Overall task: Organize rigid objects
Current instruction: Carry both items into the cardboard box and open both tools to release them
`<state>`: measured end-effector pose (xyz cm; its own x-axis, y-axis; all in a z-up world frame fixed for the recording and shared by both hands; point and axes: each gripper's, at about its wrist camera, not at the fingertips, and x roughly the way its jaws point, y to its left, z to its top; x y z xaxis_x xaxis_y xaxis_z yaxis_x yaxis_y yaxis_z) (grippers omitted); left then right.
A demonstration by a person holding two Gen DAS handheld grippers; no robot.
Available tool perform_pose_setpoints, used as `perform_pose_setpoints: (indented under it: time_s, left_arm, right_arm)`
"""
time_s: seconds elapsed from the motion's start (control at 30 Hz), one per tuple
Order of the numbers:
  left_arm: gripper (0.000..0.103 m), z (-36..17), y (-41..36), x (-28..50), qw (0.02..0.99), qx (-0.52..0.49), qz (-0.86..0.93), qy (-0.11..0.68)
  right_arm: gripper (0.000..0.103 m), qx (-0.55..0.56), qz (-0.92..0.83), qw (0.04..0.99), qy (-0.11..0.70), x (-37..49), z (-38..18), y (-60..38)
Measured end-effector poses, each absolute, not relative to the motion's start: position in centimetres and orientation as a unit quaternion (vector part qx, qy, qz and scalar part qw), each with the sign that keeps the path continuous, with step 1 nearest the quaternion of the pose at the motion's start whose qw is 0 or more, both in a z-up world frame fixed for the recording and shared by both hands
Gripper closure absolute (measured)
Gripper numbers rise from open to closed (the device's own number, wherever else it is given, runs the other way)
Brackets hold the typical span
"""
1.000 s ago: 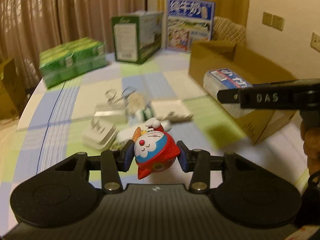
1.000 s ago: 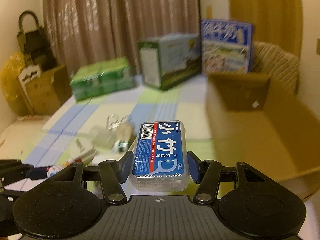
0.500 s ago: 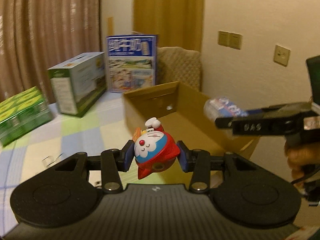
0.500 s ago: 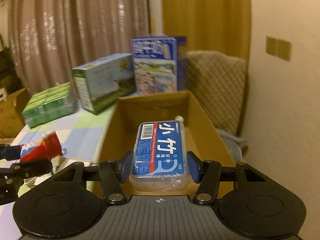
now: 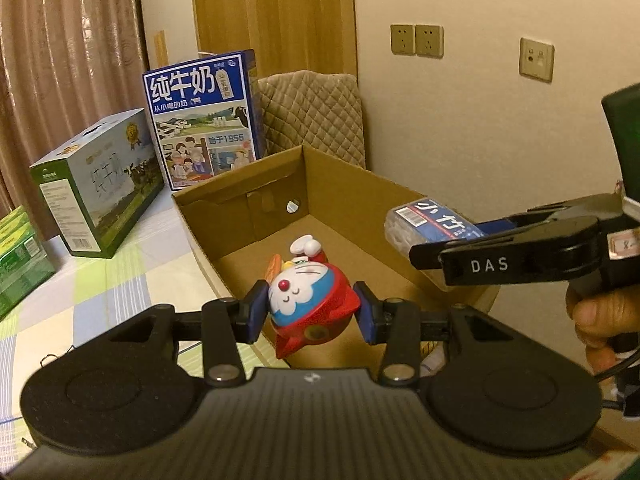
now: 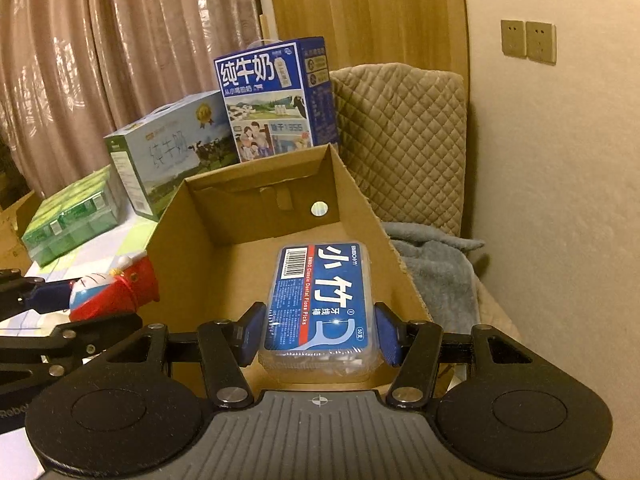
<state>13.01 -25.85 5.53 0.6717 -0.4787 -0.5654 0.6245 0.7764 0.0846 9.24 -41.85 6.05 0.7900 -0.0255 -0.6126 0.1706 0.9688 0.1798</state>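
Left tool [image 5: 310,312] clamped on round red-and-blue plastic cat figurine [image 5: 308,302]; right tool [image 6: 320,334] clamped on clear blue-labelled floss-pick case [image 6: 322,300]. Both held above open brown cardboard box [image 6: 188,216] on table, likely for dropping in.

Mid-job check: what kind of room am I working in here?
Most likely a home living or dining room: a table under a blue-green checked tablecloth, floor-length pinkish-brown curtains, a chair with a beige quilted cover, and retail milk cartons stacked on the table.
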Motion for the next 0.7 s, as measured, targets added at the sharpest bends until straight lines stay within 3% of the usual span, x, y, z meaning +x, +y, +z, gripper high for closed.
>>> perform_pose_setpoints:
  time_s: [0.7]
  left_arm:
    - [0.057,6.5,-23.2,13.3,0.919,0.127,-0.273,0.255]
  right_arm:
    - [0.049,0.119,-0.059,0.936,0.326,9.3,5.2,-42.0]
